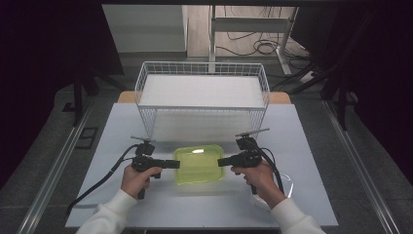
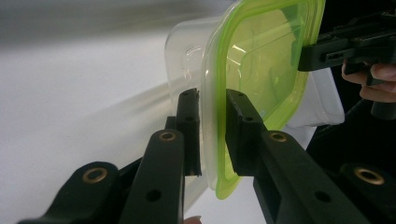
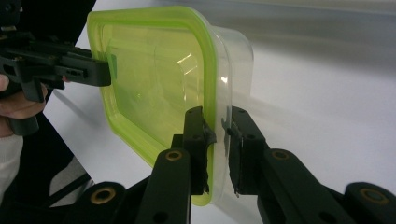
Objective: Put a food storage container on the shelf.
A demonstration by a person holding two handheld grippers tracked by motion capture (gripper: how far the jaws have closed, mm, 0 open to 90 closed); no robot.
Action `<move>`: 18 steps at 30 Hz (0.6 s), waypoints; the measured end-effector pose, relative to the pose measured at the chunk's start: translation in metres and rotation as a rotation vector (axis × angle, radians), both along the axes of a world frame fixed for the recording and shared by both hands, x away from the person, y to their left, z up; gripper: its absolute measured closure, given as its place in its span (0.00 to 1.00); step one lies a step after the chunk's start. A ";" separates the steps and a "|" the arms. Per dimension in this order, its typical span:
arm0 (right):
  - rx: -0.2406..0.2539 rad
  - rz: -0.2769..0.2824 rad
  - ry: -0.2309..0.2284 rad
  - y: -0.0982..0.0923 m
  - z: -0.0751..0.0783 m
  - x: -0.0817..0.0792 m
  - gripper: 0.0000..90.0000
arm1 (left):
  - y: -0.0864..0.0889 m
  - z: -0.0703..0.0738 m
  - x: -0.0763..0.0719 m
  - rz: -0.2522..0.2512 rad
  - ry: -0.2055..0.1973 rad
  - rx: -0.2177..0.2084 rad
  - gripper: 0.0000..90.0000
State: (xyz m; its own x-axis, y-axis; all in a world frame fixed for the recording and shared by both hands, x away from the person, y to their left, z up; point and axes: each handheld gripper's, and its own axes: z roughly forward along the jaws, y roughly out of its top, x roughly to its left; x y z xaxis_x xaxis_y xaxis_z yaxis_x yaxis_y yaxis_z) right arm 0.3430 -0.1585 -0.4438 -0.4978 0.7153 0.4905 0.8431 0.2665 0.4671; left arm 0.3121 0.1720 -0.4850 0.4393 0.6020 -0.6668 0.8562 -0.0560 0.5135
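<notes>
Held between the two claws: a clear plastic container with a green lid (image 1: 198,164), just in front of the person's hands and on the near side of the white wire basket (image 1: 201,100). Left claw (image 1: 176,164) clamped on the lidded rim at the container's left end, jaws nearly closed, one pad on the green lid and the other against the clear wall beneath it, as seen in the left gripper view (image 2: 212,135). Right claw (image 1: 220,162) gripping the opposite end the same way, jaws narrowed onto the rim with lid and wall pinched between them (image 3: 218,149). Both grips secured, then; pick-up stage apparently done or nearly so. Hard to tell from above whether the container sits on the white desk (image 1: 146,204) or has just cleared it; both gripper views suggest a slight gap beneath. Basket beyond the claws, holding nothing visible. Probably left: raising the container higher, carrying it forward away from the claws' present place, over the basket's near wall, setting it down inside, and letting go with both claws.
</notes>
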 end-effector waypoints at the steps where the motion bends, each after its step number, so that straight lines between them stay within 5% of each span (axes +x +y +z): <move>1: 0.004 0.008 -0.018 -0.002 0.002 -0.002 0.86 | 0.000 0.003 -0.001 -0.002 -0.014 -0.009 0.86; 10: 0.045 0.026 -0.069 -0.009 0.014 -0.009 0.86 | 0.004 0.018 -0.006 -0.024 -0.067 -0.063 0.85; 13: 0.053 0.036 -0.108 -0.011 0.019 -0.013 0.87 | 0.000 0.028 -0.010 -0.033 -0.116 -0.025 0.85; 18: 0.086 0.045 -0.152 -0.017 0.028 -0.018 0.86 | -0.001 0.042 -0.013 -0.039 -0.166 -0.039 0.85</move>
